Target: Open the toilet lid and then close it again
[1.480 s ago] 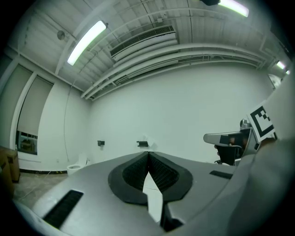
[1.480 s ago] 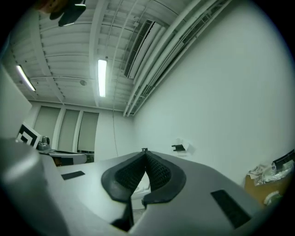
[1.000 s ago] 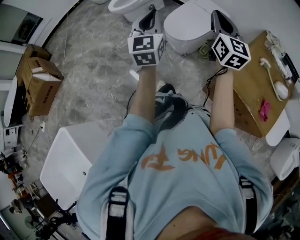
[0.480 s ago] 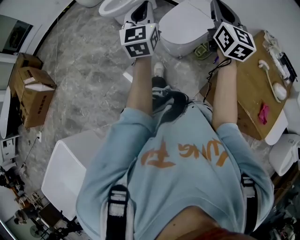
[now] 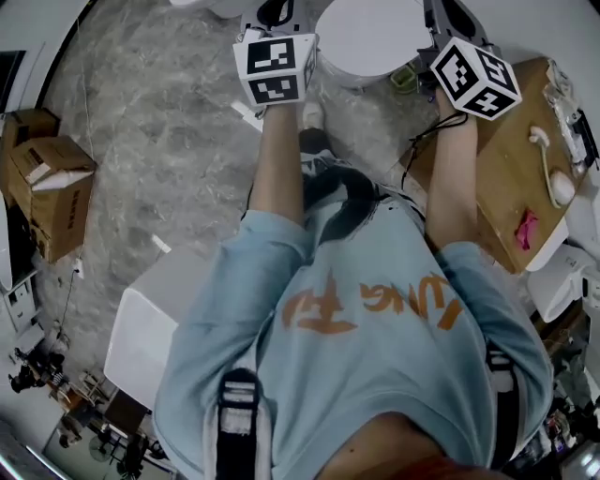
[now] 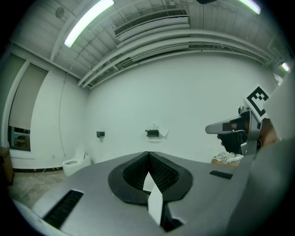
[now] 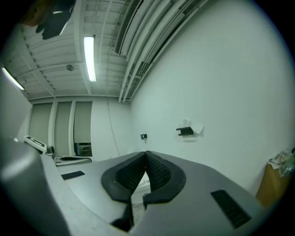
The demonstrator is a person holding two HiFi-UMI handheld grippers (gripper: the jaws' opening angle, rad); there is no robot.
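The white toilet (image 5: 370,37) stands at the top of the head view with its lid down. My left gripper (image 5: 273,13) reaches forward just left of it, marker cube (image 5: 275,67) behind the jaws. My right gripper (image 5: 441,9) is over the toilet's right side, its tips at the frame edge. In the left gripper view my left gripper (image 6: 148,155) is shut with nothing between the pads and looks at a white wall; the right gripper (image 6: 235,131) shows at its right. In the right gripper view my right gripper (image 7: 146,154) is shut and empty too.
A wooden cabinet (image 5: 506,178) with a brush and a pink item stands right of the toilet. Cardboard boxes (image 5: 42,183) sit at the left on the marble floor. A white fixture (image 5: 150,328) lies behind me. Another toilet (image 6: 76,163) stands far off by the wall.
The person has stepped toward the toilet. Both grippers have moved forward and up in the frame and now flank the toilet. Jaws stayed shut.
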